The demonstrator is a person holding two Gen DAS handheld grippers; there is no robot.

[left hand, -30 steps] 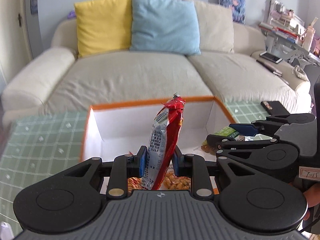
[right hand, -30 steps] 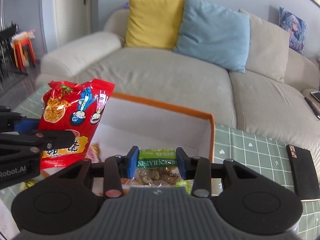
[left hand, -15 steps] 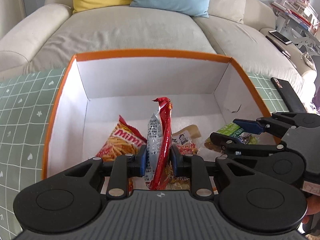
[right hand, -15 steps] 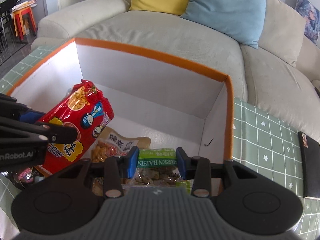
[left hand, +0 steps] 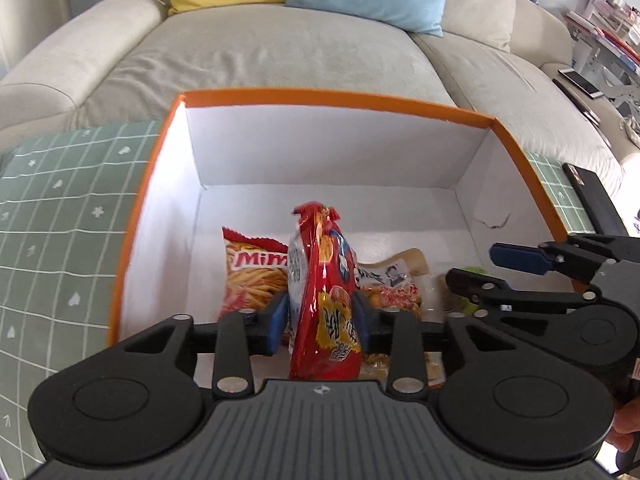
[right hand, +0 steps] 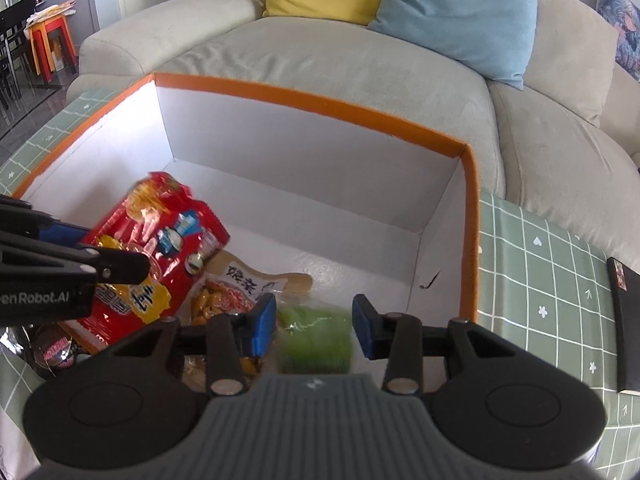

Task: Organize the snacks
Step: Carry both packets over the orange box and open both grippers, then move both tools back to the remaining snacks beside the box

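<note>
An orange-rimmed white box (left hand: pixel 336 98) (right hand: pixel 316 98) stands on the green grid mat. My left gripper (left hand: pixel 320 320) is over the box with its jaws parted slightly wider than the red snack bag (left hand: pixel 324 304) (right hand: pixel 160 248) standing between them. My right gripper (right hand: pixel 314 328) is open; the green raisin bag (right hand: pixel 316 344) is blurred between its pads, loose. In the box lie a Mimi fries bag (left hand: pixel 252 276) and a beige nut pouch (left hand: pixel 388 276) (right hand: pixel 248 284).
A beige sofa (left hand: pixel 280 48) with yellow and blue cushions lies behind the box. A black phone (right hand: pixel 624 320) (left hand: pixel 592 196) rests on the mat to the right. A dark round packet (right hand: pixel 54 354) lies at the box's near left.
Both grippers dropped lower into the box. The right gripper's jaws opened and the raisin bag is falling free. The left jaws have widened around the red bag.
</note>
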